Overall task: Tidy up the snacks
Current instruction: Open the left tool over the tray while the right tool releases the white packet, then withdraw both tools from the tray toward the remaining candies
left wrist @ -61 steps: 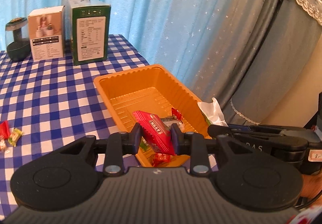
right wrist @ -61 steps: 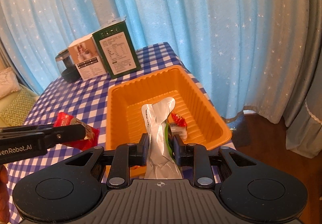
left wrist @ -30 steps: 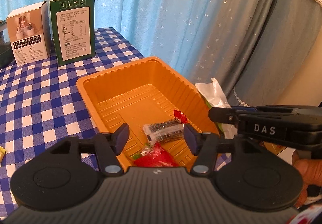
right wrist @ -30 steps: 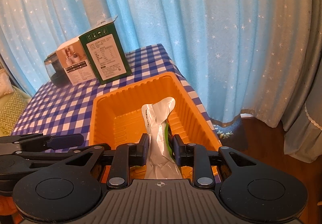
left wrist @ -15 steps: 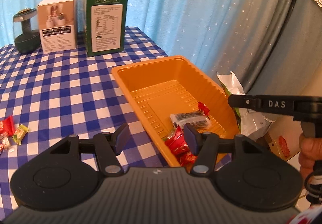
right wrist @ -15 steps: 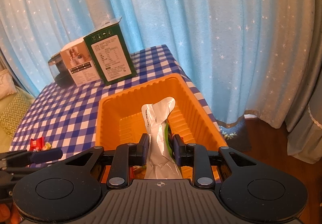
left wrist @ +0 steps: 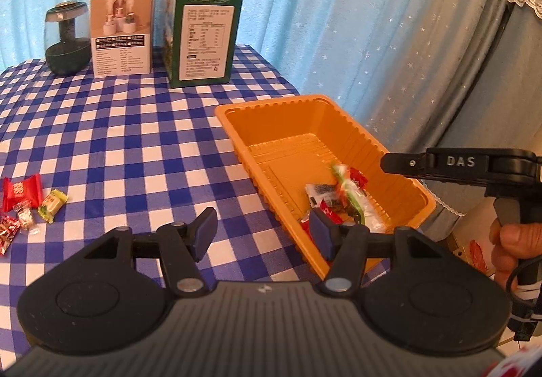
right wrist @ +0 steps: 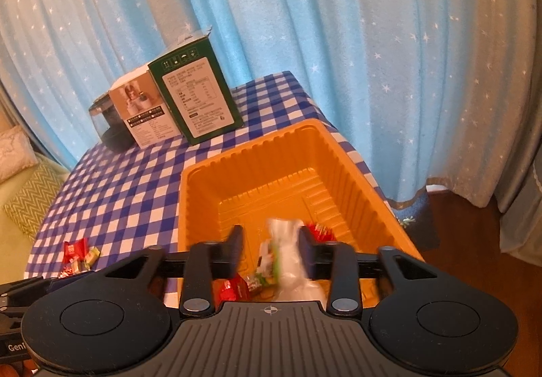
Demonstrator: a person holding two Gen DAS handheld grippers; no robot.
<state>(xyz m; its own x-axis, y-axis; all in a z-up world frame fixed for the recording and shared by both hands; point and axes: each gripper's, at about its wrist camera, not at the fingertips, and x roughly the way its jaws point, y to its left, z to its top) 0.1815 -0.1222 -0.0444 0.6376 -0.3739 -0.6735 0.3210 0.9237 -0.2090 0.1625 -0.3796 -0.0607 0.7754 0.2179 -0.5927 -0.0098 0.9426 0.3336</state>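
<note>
An orange tray [left wrist: 281, 126] [right wrist: 338, 153] sits at the table's right edge with several wrapped snacks [left wrist: 338, 197] in its near end. A silver and green packet [right wrist: 288, 251] is blurred, loose between the open fingers of my right gripper [right wrist: 271, 246], over the tray's near end. My left gripper [left wrist: 262, 229] is open and empty, above the tablecloth by the tray's near left corner. A few small snacks [left wrist: 23, 204] [right wrist: 78, 256] lie on the cloth at the left.
A green box [left wrist: 200, 38], a white box [left wrist: 120, 35] and a dark glass device [left wrist: 66, 38] stand at the table's back. Blue star curtains hang behind. The table edge runs just right of the tray, with floor [right wrist: 474, 224] beyond.
My right gripper has opened and the silver packet is dropping into the tray. My left gripper, which earlier let go of the red snack into the tray, has swung left and stays open.
</note>
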